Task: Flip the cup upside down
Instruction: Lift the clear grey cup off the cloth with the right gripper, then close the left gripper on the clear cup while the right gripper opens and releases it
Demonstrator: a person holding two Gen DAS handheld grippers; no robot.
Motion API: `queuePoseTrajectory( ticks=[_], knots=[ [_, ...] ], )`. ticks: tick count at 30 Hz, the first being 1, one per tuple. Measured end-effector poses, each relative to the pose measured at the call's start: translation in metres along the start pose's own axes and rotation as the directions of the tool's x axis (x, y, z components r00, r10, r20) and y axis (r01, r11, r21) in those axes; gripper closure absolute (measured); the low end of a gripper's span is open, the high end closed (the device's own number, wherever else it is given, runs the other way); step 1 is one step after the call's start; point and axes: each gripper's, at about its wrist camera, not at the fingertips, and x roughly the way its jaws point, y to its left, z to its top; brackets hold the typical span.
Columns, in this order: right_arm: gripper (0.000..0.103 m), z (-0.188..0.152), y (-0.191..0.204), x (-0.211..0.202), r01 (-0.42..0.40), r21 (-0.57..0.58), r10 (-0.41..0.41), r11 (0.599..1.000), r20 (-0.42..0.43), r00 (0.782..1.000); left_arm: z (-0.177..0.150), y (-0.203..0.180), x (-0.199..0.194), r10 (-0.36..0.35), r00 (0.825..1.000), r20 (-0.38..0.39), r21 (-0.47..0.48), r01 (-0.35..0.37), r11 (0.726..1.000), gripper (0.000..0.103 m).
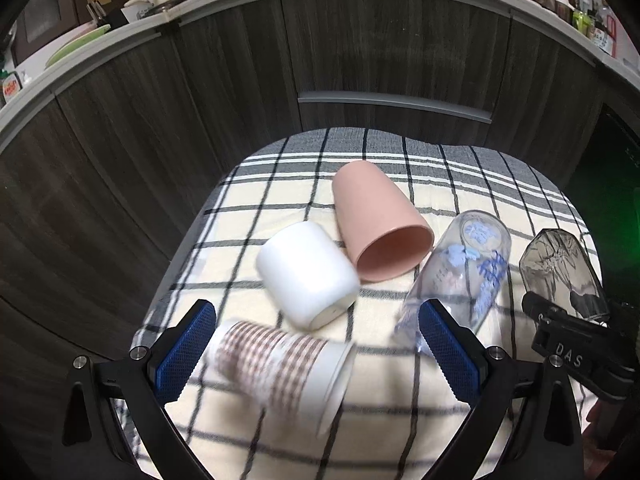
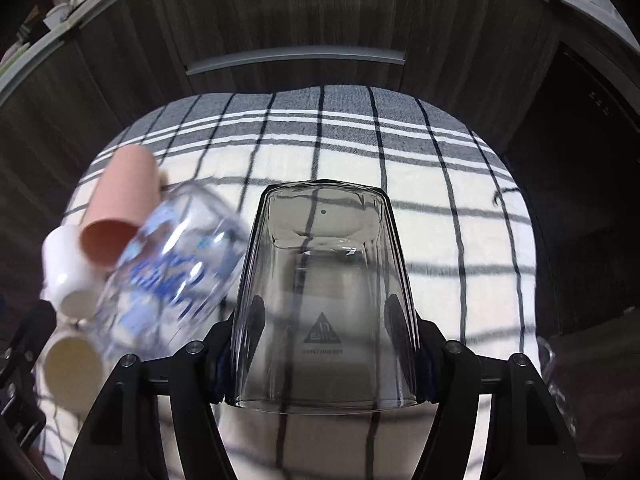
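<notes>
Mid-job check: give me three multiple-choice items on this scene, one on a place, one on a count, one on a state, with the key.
1. Where does the pink cup lie?
A. beside the white cup
B. inside the smoky glass
C. on the counter

2. How many cups and glasses lie or are held over the checked cloth?
A. three
B. five
C. seven

3. What is the right gripper doing?
A. hanging open and empty
B. gripping the smoky glass
C. gripping the paper cup

Key:
1 A, the two lie on their sides next to each other on the cloth.
2 B, pink, white, paper, printed clear glass, smoky glass.
3 B, the right wrist view shows its fingers pressed on the glass walls; the left gripper stands open.
</notes>
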Motion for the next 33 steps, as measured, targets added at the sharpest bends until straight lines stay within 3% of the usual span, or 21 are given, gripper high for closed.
queuePoseTrajectory(
  ticks=[11,19,22,28,33],
  knots=[
    [0.036,-0.082,0.048,-0.059,-0.068,-0.028,0.067,0.997,-0.036,0.997,-0.058,0.054,-0.062,0.028,1.000,0.010,0.006,-0.028,1.000,0.000],
    [0.036,-0.143,0.082,-0.066,-0.082,-0.027,0.079,0.996,-0.079,0.994,-0.101,0.089,-0.074,0.049,0.999,-0.011,-0.001,-0.049,0.999,0.000],
    [0.036,-0.156,0.096,-0.064,-0.072,-0.049,0.068,0.996,-0.080,0.994,-0.114,0.097,-0.074,0.044,0.999,-0.017,-0.006,-0.044,0.999,0.000],
    [0.036,-0.171,0.114,-0.063,-0.002,-0.094,0.002,0.996,0.004,1.000,-0.129,0.105,-0.066,0.045,0.999,-0.029,-0.017,-0.045,0.999,0.000],
    [0.036,-0.171,0.113,-0.050,0.014,-0.083,-0.015,0.996,-0.012,1.000,-0.131,0.105,-0.062,0.048,0.998,-0.040,-0.015,-0.048,0.999,0.000]
  ],
)
